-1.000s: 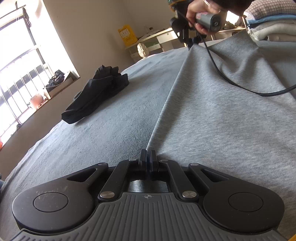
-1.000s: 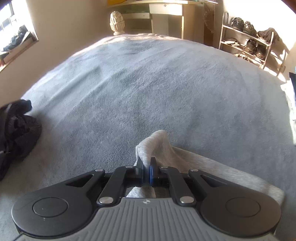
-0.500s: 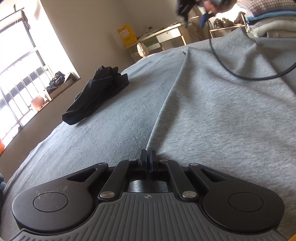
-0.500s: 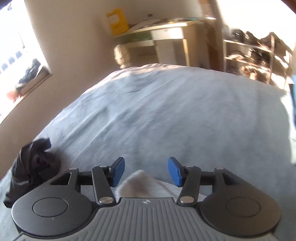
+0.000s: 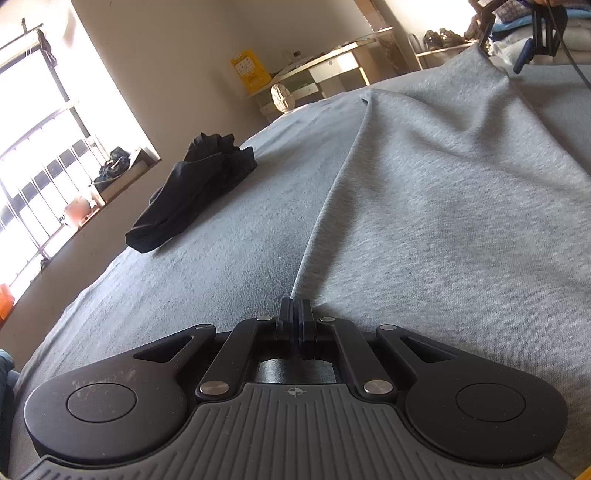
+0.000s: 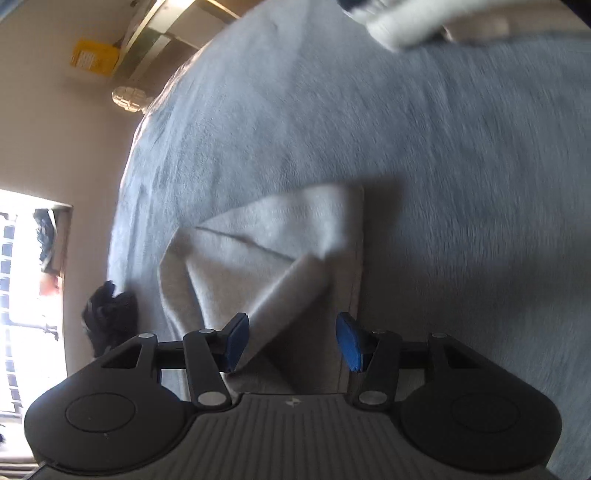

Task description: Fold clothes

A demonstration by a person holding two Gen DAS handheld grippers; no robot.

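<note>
A light grey garment (image 5: 443,206) lies spread over the grey bed cover (image 5: 229,258). My left gripper (image 5: 295,317) is shut on the garment's near folded edge, low over the bed. In the right wrist view, a folded-over corner of the same garment (image 6: 266,243) lies flat on the cover. My right gripper (image 6: 291,339) hangs just above it, open, with cloth under the gap but not pinched. The left wrist view also catches the right gripper (image 5: 517,48) at the garment's far end, its blue pads apart.
A crumpled black garment (image 5: 195,192) lies on the bed to the left, also seen as the black garment (image 6: 110,314). A stack of folded clothes (image 5: 576,33) sits at the far right. A desk (image 5: 332,66) and a window (image 5: 37,166) lie beyond the bed.
My right gripper opened and let go of the garment's corner, which now lies on the bed. It then swung right and rolled. The left gripper kept still, shut on the edge.
</note>
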